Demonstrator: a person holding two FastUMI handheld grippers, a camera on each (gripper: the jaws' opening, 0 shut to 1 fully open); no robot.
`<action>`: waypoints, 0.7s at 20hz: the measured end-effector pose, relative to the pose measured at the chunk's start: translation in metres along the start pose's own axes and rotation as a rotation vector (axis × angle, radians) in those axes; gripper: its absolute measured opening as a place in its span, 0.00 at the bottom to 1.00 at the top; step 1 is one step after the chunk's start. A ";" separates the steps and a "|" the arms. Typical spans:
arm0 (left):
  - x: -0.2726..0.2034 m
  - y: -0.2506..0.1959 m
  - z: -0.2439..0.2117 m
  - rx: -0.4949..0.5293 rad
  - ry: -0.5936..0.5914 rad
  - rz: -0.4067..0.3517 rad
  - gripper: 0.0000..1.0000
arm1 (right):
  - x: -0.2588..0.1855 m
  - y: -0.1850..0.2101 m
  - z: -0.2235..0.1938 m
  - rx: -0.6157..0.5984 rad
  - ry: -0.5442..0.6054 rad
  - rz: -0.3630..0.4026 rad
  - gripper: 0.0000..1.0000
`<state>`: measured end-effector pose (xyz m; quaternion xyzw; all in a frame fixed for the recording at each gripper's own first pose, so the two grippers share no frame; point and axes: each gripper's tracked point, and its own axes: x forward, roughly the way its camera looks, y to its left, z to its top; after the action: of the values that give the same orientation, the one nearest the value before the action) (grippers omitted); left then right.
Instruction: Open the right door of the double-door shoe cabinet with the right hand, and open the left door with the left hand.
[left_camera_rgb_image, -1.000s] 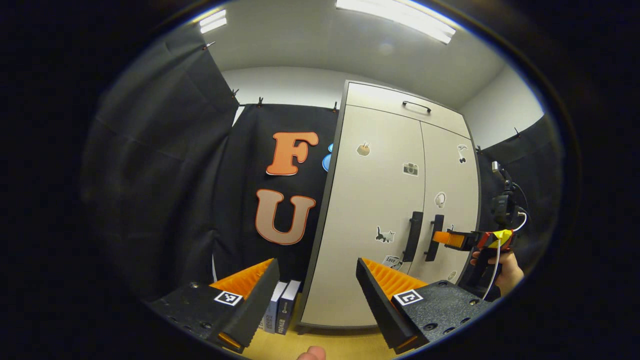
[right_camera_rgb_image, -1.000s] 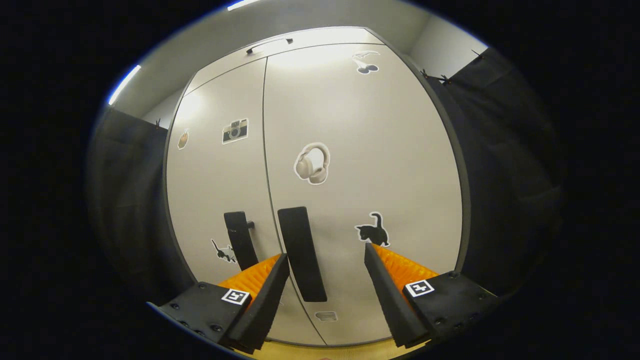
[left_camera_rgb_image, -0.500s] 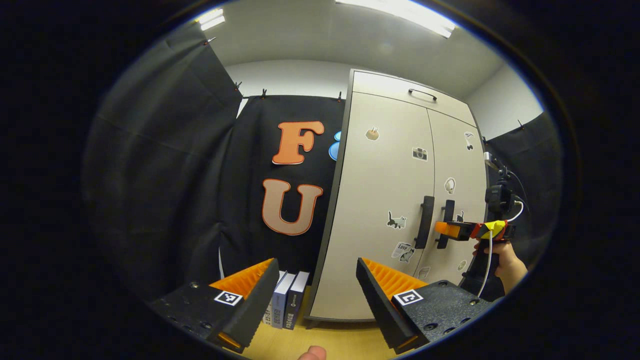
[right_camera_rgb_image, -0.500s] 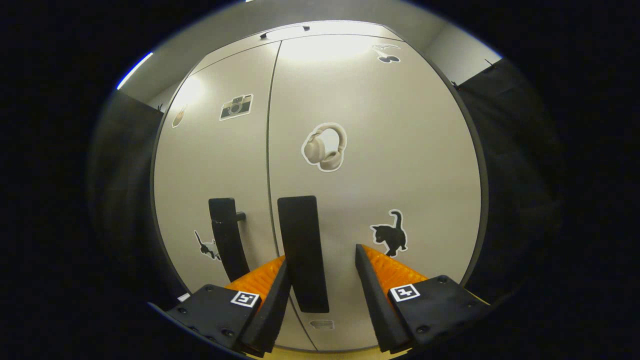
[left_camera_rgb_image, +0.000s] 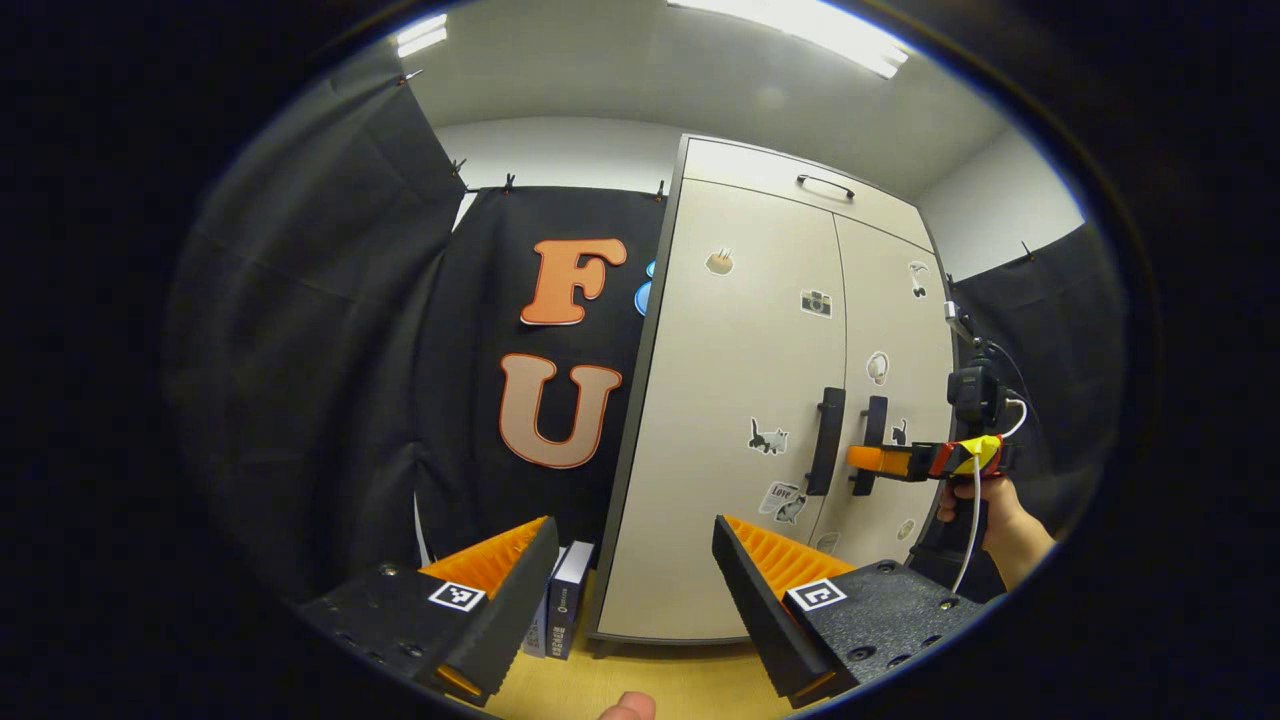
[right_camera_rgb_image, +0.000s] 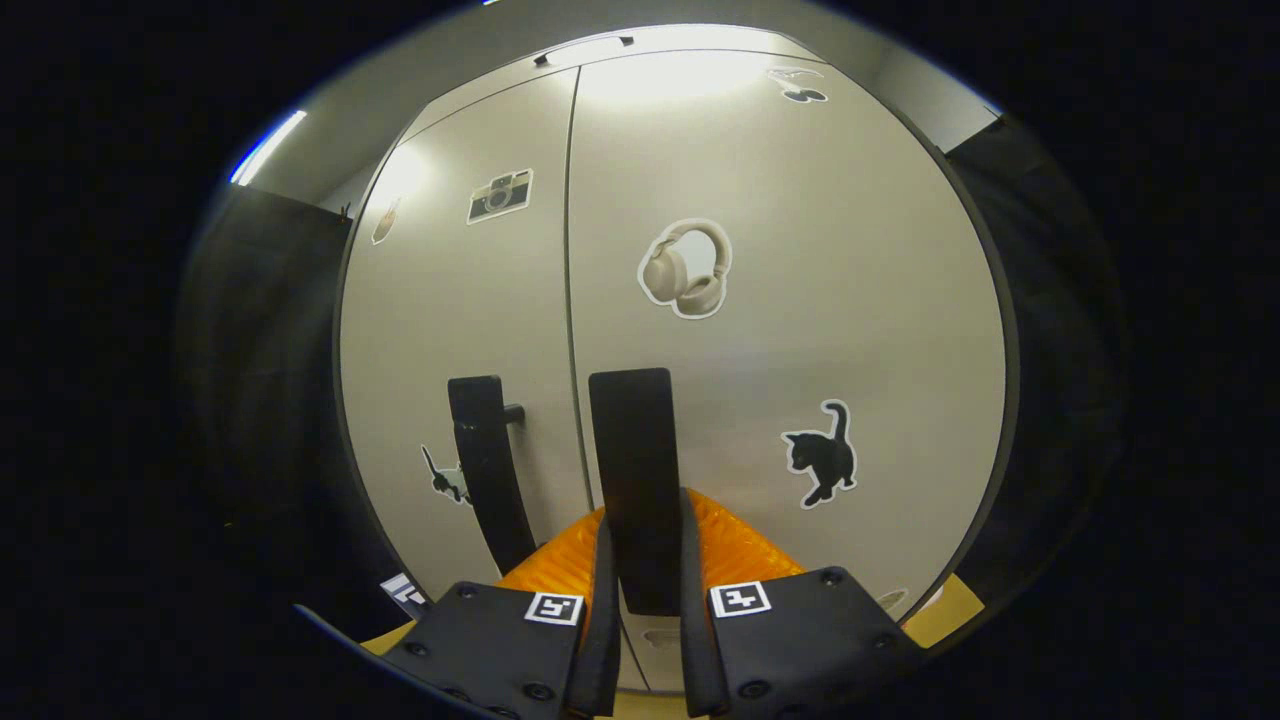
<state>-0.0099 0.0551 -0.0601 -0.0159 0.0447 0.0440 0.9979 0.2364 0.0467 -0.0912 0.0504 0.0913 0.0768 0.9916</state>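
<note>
At the front of the cabinet (right_camera_rgb_image: 900, 250), in the right gripper view, our right tool (right_camera_rgb_image: 642, 640) has closed on the right handle (right_camera_rgb_image: 635, 480). Both fingers press on the sides of that dark bar, low down on it. The right door (right_camera_rgb_image: 800, 350) looks flat and closed, level with the left door (right_camera_rgb_image: 460, 330), and the thin line between them is even from top to bottom. So we think the grab is done, but the pull has not begun. In the left gripper view we see the same thing from farther off: a hand (left_camera_rgb_image: 985, 500) holds the right tool (left_camera_rgb_image: 870, 459) out at the right handle (left_camera_rgb_image: 872, 440), and both doors are closed there too. Our left tool (left_camera_rgb_image: 630, 590) is wide open and holds nothing. It hangs well away from the cabinet, low and off to the side, near some books (left_camera_rgb_image: 560, 600) that stand on the floor (left_camera_rgb_image: 650, 680) by the cabinet's corner. The left handle (left_camera_rgb_image: 826, 440) has nothing on it. What we think is left: pull the right door open, then bring the left tool over to the left handle, close on it, and pull the left door open. So most of the job is not done yet.
</note>
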 end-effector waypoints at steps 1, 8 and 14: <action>-0.001 -0.001 0.000 -0.003 -0.001 0.000 0.94 | -0.002 0.000 0.000 -0.002 0.003 0.002 0.33; -0.009 -0.005 0.005 0.025 -0.020 0.011 0.94 | -0.032 0.001 0.001 -0.118 0.014 0.017 0.33; -0.012 -0.012 -0.001 0.020 -0.008 0.015 0.94 | -0.056 -0.006 0.003 -0.152 0.014 0.051 0.34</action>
<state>-0.0208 0.0421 -0.0601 -0.0054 0.0413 0.0513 0.9978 0.1835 0.0315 -0.0794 -0.0233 0.0911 0.1090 0.9896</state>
